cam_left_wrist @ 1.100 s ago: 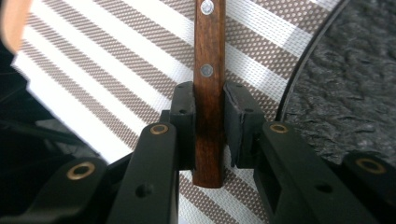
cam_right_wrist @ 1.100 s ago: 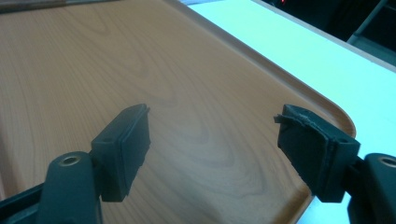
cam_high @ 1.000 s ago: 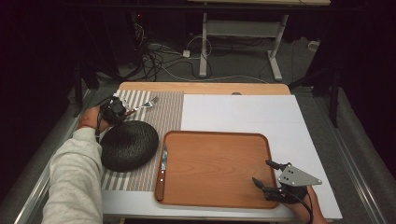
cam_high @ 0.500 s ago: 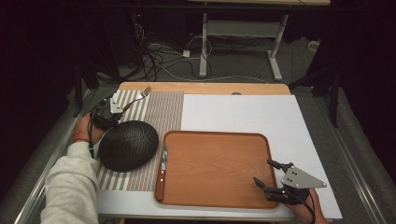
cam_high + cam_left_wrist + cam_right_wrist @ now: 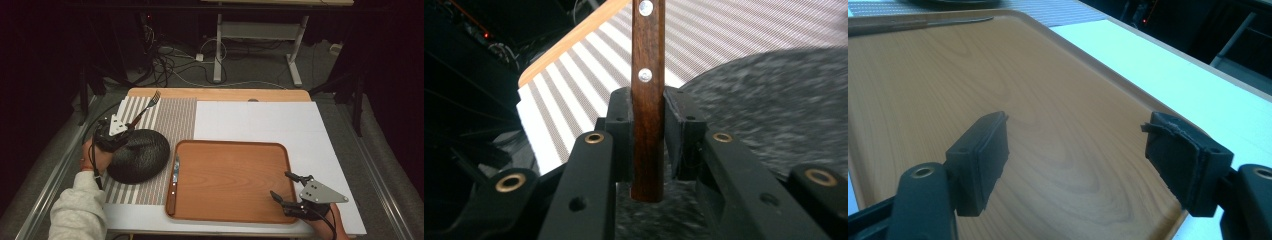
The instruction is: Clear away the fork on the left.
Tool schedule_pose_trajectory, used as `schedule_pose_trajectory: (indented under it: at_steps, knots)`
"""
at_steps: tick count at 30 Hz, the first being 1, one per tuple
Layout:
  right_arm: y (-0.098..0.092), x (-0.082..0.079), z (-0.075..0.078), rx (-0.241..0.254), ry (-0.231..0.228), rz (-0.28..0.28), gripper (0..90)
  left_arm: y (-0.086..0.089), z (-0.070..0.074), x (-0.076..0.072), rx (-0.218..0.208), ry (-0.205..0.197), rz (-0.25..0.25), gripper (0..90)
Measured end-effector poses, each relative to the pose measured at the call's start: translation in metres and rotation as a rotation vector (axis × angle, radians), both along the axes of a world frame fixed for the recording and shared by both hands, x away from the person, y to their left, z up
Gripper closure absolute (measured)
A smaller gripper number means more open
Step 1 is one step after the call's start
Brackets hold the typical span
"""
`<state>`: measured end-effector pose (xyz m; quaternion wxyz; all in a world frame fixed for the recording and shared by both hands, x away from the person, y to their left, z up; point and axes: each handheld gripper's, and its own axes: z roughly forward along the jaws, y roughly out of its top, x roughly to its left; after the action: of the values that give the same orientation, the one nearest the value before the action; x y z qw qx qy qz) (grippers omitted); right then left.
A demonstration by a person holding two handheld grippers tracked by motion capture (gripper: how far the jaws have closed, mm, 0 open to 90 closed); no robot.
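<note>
A fork (image 5: 148, 105) with a wooden handle (image 5: 647, 75) is clamped between the jaws of my left gripper (image 5: 127, 129) (image 5: 647, 135). Its tines point away over the striped placemat (image 5: 172, 117). The gripper hovers at the far left rim of a dark speckled round dish (image 5: 140, 156) (image 5: 769, 115). My right gripper (image 5: 280, 184) (image 5: 1078, 150) stands open over the near right corner of the wooden tray (image 5: 235, 170) (image 5: 998, 75), nothing between its pads. A wooden-handled knife (image 5: 173, 182) (image 5: 913, 24) lies along the tray's left side.
A white sheet (image 5: 260, 120) covers the right part of the table, under the tray. The table's wooden far edge (image 5: 220, 94) runs behind the placemat (image 5: 589, 75). Past it are a dark floor, cables and desk legs (image 5: 217, 50).
My left gripper has drawn back toward the near left with the fork, and the tines now stick out higher over the placemat. The right gripper has kept still.
</note>
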<state>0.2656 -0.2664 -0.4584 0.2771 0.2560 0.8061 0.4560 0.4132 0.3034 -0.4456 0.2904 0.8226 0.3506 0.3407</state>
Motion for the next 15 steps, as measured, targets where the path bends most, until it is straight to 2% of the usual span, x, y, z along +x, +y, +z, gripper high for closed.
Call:
schedule_pose_trajectory:
  at_steps: [6,9,11,12,13,15]
  knots:
    - [0.001,0.001,0.000,0.002,-0.003,-0.002,25.8,-0.011,0.002,-0.017,-0.060,-0.050,-0.036,73.4]
    - [0.002,0.000,0.000,0.004,-0.002,-0.004,25.8,-0.016,0.002,-0.023,-0.072,-0.078,-0.059,73.4]
    - [0.002,0.000,0.000,0.004,-0.003,-0.004,25.8,-0.020,0.002,-0.030,-0.117,-0.080,-0.063,73.4]
    - [0.002,0.000,0.000,0.003,-0.003,-0.003,25.8,-0.021,0.003,-0.031,-0.119,-0.099,-0.076,73.4]
    - [0.002,0.000,0.000,0.003,-0.002,-0.003,25.8,-0.023,0.002,-0.035,-0.139,-0.092,-0.075,73.4]
    - [0.002,0.000,0.000,0.000,-0.003,-0.006,25.8,-0.026,0.003,-0.038,-0.149,-0.115,-0.096,73.4]
